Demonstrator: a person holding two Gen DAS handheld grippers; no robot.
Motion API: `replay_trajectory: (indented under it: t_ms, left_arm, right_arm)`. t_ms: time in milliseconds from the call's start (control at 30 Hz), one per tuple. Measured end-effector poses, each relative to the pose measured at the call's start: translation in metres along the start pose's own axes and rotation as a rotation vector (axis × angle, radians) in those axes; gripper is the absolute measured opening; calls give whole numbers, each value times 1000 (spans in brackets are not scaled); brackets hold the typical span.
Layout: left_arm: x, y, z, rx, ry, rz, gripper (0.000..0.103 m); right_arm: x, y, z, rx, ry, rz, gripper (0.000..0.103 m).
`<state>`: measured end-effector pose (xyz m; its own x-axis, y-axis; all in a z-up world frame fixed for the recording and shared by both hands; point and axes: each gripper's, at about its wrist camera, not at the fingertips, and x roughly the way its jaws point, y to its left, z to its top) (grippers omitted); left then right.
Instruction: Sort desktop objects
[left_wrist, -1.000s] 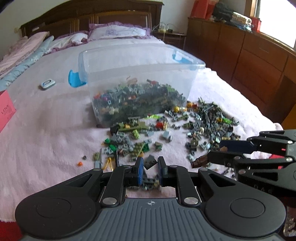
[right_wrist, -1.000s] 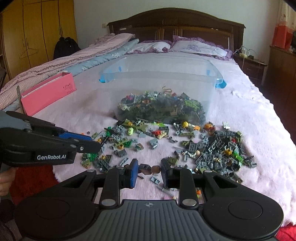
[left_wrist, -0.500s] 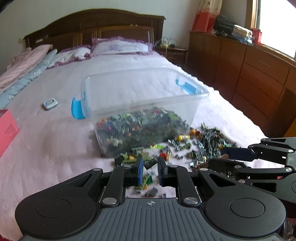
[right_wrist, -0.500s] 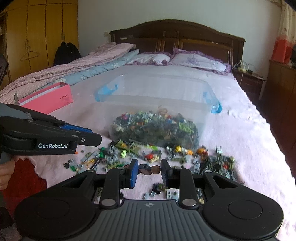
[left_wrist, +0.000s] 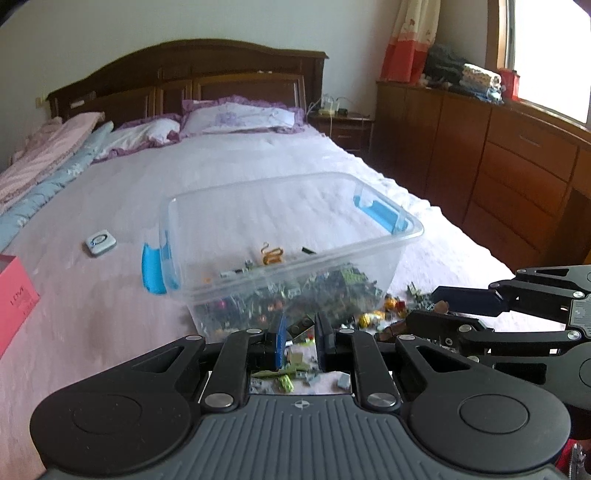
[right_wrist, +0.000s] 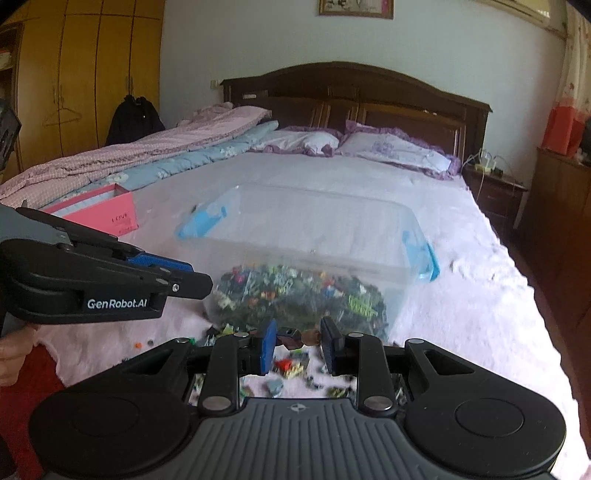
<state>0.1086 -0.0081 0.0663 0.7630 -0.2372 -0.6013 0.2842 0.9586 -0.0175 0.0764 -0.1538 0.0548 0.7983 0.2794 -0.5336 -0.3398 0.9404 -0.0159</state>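
Both hand-held grippers have risen from the brick pile toward the bin (left_wrist: 291, 236) just ahead: the left hand-held gripper (left_wrist: 300, 332) pinches a dark brick (left_wrist: 301, 325), the right hand-held gripper (right_wrist: 298, 338) a brown piece (right_wrist: 297, 336). Likely both pieces go into the bin next, while loose bricks (right_wrist: 291, 365) remain on the bed (left_wrist: 110, 295) below.

Bricks (right_wrist: 295, 288) in tub (right_wrist: 369, 236); tub on bed (right_wrist: 461, 295)
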Motion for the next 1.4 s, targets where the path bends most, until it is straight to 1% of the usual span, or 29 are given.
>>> replay_trajectory:
  t_ms: [467, 500, 533, 700, 867, 967, 1067, 1200, 1400]
  left_arm:
    - [10, 7, 30, 31, -52, 23, 18]
    - [11, 8, 32, 33, -56, 25, 18]
    - [11, 8, 34, 34, -59, 27, 18]
    - [18, 12, 40, 34, -61, 34, 18]
    - [21, 15, 40, 22, -56, 40, 18]
    - [20, 15, 35, 14, -48, 35, 18]
    - [19, 13, 27, 7, -36, 25, 18]
    - [16, 10, 19, 13, -25, 18, 18]
    - [15, 10, 14, 17, -17, 14, 18]
  right_arm:
    - [17, -9, 37, -42, -57, -7, 28]
    - [19, -9, 40, -46, -59, -7, 21]
    - [21, -9, 43, -49, -61, -8, 18]
    - [30, -11, 53, -62, -65, -7, 18]
    - [45, -10, 38, -90, 13, 8, 19]
    - [55, -9, 29, -107, 60, 17, 23]
    - [64, -9, 19, -127, 109, 26, 23]
    - [93, -3, -9, -215, 220, 28, 23]
    - [116, -2, -35, -233, 303, 57, 23]
